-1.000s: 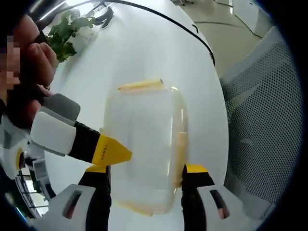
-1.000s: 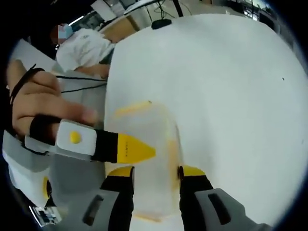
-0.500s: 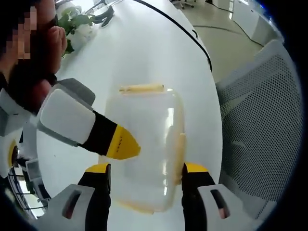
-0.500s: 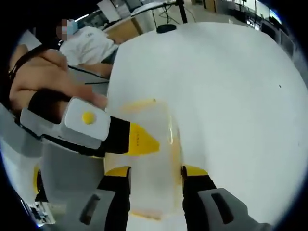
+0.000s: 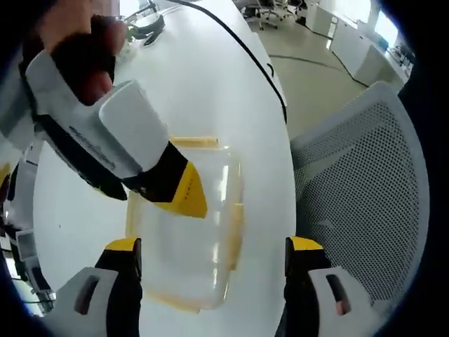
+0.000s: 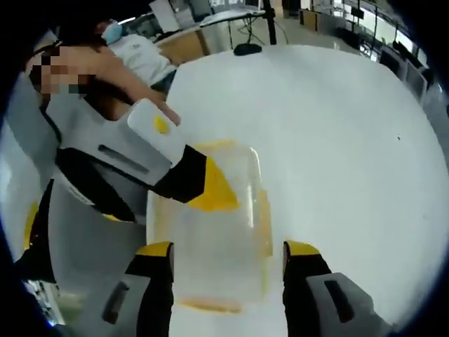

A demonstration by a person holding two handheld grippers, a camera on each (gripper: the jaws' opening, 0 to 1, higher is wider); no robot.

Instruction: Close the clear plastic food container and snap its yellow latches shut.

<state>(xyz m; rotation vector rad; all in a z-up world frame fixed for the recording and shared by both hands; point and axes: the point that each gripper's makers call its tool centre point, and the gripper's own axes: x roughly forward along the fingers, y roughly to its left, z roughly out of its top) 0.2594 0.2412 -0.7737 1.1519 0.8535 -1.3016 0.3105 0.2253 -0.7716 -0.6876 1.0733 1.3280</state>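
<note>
The clear plastic container (image 5: 184, 239) lies on the white table (image 5: 210, 77) with its lid on top. Yellow latches (image 5: 198, 142) run along its edges. My left gripper (image 5: 212, 254) is open above it, jaws standing wider than the box. The right gripper's yellow tip (image 5: 184, 191) reaches over the lid from the upper left, held by a hand (image 5: 77, 35). In the right gripper view the same container (image 6: 210, 246) lies between the jaws of my open right gripper (image 6: 229, 253). There the left gripper's tip (image 6: 212, 188) hangs over the far part of the lid.
A grey mesh chair (image 5: 365, 189) stands close to the table's edge on the right. A black cable (image 5: 261, 60) curves over the table beyond the box. A person in white (image 6: 137, 53) sits behind the table, with a dark object (image 6: 247, 49) near its far edge.
Both grippers' jaws have spread wider, from hugging the container's sides to standing apart from it. Each gripper's tip has moved further over the lid in the other's view.
</note>
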